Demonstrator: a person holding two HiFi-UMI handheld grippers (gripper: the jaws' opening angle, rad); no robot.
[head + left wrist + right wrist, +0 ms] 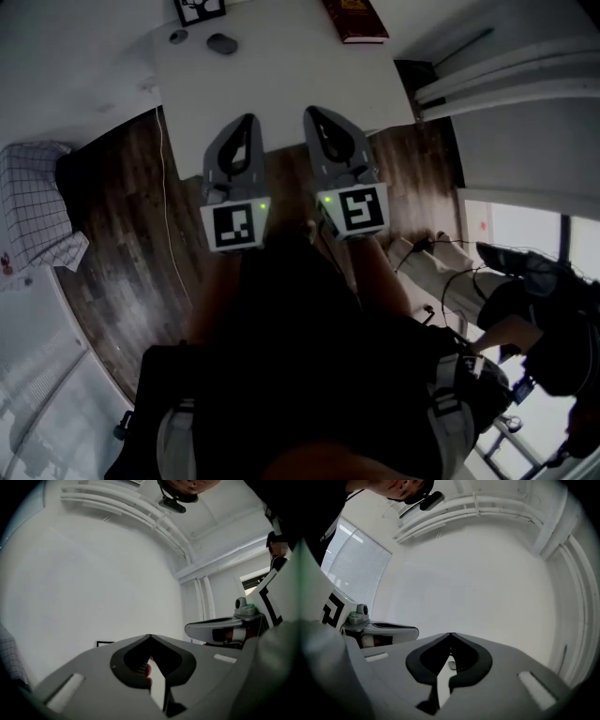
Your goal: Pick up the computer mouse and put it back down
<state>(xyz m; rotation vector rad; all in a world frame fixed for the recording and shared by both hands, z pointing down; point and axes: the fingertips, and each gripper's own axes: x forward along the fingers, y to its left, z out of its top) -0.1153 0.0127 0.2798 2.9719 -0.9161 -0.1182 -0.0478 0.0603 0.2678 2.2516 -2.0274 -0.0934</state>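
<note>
A white rectangular tabletop (281, 84) lies ahead of the left gripper (248, 118) and the right gripper (309, 112), above dark wood-plank flooring (122, 234). White grid-checked fabric (33, 202) lies off to the left gripper's left. A bright slatted window blind (356, 559) meets the plain white wall (478, 573) to the right gripper's left.

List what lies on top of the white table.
On the table: a computer mouse, a small grey object, a marker card, a brown book. The left gripper and right gripper hide its near edge.
</note>
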